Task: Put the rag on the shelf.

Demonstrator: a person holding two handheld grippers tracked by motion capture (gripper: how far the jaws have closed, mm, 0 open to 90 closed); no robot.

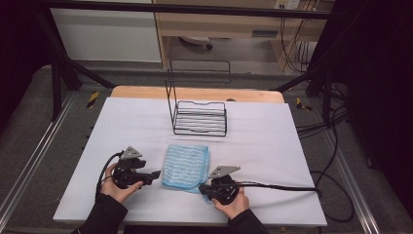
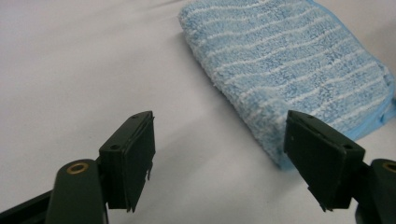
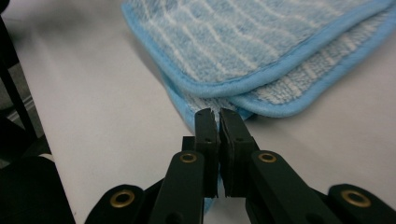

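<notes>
1. A white-covered desk [image 1: 122,126] stood among black frame bars, with a wire rack [image 1: 200,118] near its far edge.
2. The folded blue cloth [image 1: 186,165] lay near the front.
3. The left hand-held gripper [image 1: 155,174] gaped beside the cloth, touching nothing.
4. The right hand-held gripper [image 3: 218,116] pinched the cloth's corner.

A white-covered wooden table [image 1: 146,122] is set on grey floor [image 1: 29,146]. Pale wooden shelving [image 1: 219,24] is seen behind, flanked by a black metal frame [image 1: 53,73].

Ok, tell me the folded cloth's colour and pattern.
Light blue with thin white stripes and a blue hem; the cloth shows best in the left gripper view.
</notes>
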